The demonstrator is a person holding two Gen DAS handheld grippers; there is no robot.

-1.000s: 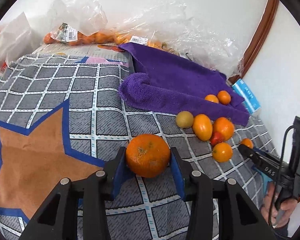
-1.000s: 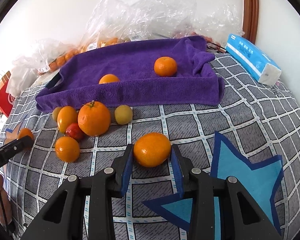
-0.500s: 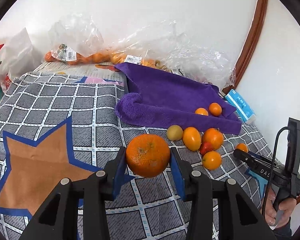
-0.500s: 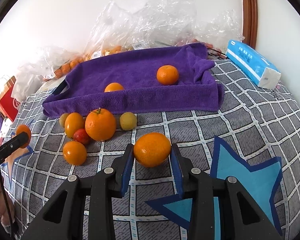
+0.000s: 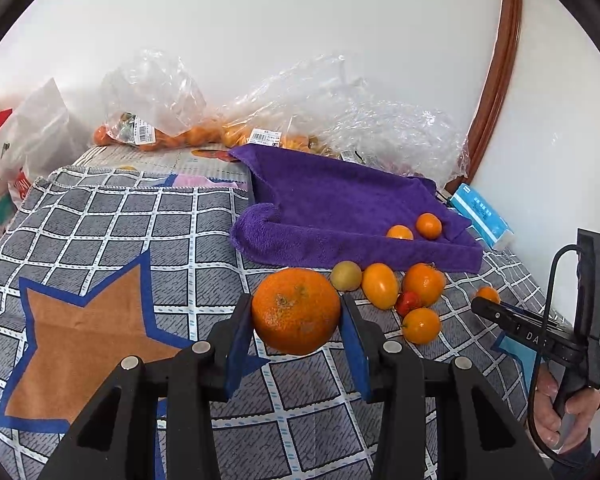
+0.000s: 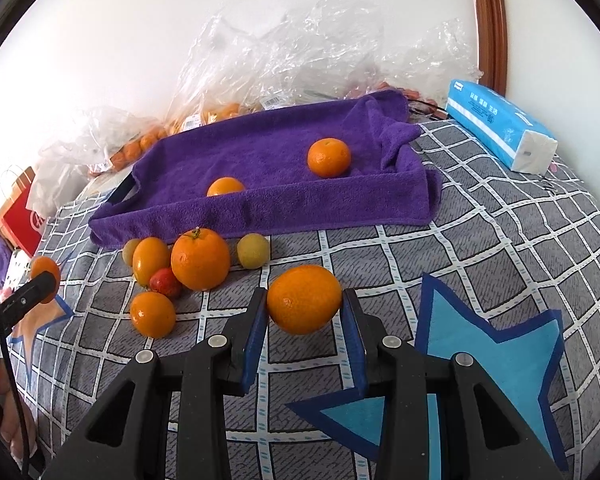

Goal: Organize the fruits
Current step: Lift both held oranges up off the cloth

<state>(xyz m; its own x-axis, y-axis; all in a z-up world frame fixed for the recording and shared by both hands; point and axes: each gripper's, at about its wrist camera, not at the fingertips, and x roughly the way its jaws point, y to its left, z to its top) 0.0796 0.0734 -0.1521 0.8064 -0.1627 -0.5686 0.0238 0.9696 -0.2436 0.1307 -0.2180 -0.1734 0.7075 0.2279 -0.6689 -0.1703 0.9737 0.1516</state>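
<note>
In the left wrist view, the left gripper [image 5: 296, 344] had its fingers closed a good way in on a big rough orange [image 5: 296, 310], one blue pad pressing each side. Compared with a second before, the orange sat higher against the checked blanket [image 5: 120, 224], and more of the wall and the clear fruit bags [image 5: 152, 92] showed at the far side. So the hand had lifted a little and tipped up, and the orange looked clear of the blanket. The purple towel tray [image 5: 340, 196] lay far and to the right, with two small oranges [image 5: 414, 229] already in it. A bunch of loose fruit [image 5: 396, 300] waited near the tray's front edge. At the right edge was the other gripper in a person's hand [image 5: 566, 408]. In the right wrist view, the right gripper [image 6: 304, 320] had its fingers closed about as far on a smooth orange [image 6: 304, 298], held just above the blanket. That picture had hardly changed, so this hand had stayed put. The towel tray [image 6: 260, 152] lay straight ahead, farther off. A blue tissue pack [image 6: 500, 136] lay at the far right. Both hands had fruit, so I think both oranges were ready to go to the tray.
</note>
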